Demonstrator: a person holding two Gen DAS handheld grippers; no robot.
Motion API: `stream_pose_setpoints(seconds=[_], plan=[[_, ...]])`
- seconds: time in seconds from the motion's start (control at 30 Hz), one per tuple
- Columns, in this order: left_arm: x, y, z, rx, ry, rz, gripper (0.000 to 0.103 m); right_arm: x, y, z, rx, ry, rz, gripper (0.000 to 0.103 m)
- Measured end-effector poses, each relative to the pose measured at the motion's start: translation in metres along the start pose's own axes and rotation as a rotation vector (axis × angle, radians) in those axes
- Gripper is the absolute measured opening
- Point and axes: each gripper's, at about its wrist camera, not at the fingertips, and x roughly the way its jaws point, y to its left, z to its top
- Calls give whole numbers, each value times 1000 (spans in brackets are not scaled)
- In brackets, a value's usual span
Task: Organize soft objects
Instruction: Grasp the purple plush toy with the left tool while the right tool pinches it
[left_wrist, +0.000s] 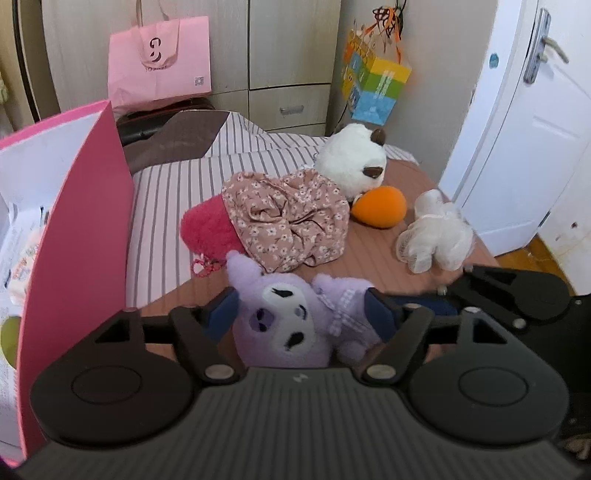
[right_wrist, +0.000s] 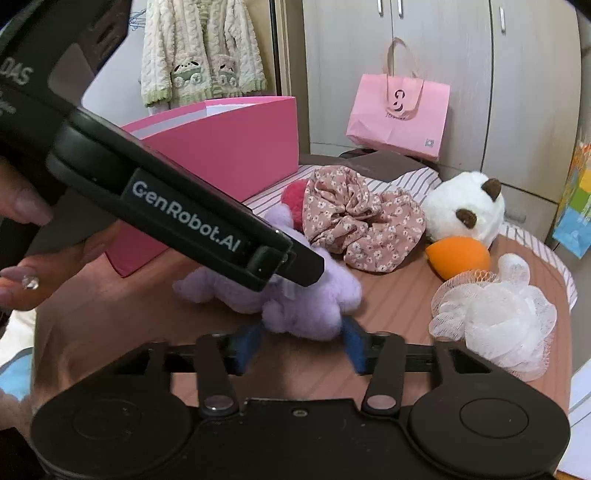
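Bedroom, striped bed (left_wrist: 177, 177): both my hand-held grippers, left (left_wrist: 300, 314) and right (right_wrist: 301, 345), half-open, straddle the purple plush (left_wrist: 295, 325) at lower centre; pulling apart could drop it.

Lower half of the lilac plush toy with the white face (left_wrist: 291, 325) hidden behind the black body of the left gripper (left_wrist: 301, 314); contact between its blue pads (left_wrist: 221, 314) and the plush not clear. Beside the plush, the tall pink cardboard box (left_wrist: 74, 236) cut off by the left edge, its contents too cramped to read. Beyond the plush, the red fuzzy pouch (left_wrist: 207, 229) half covered by the floral fabric scrunchie (left_wrist: 288, 221). In the right wrist view, the plush's head hidden under the left gripper's black arm, and blue pads (right_wrist: 245, 347) blurred.
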Motion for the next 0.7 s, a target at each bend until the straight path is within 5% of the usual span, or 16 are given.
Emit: stream_pose_setpoints(seconds=[0.27, 0.47, 0.7], plan=[[4, 9, -13, -64, -37, 9, 68, 20, 4, 10, 8, 8, -8, 83], [0, 12, -26, -106, -76, 25, 70, 20, 13, 10, 11, 10, -45, 79], [-7, 11, -35, -96, -83, 11, 56, 16, 21, 7, 31, 3, -49, 81]])
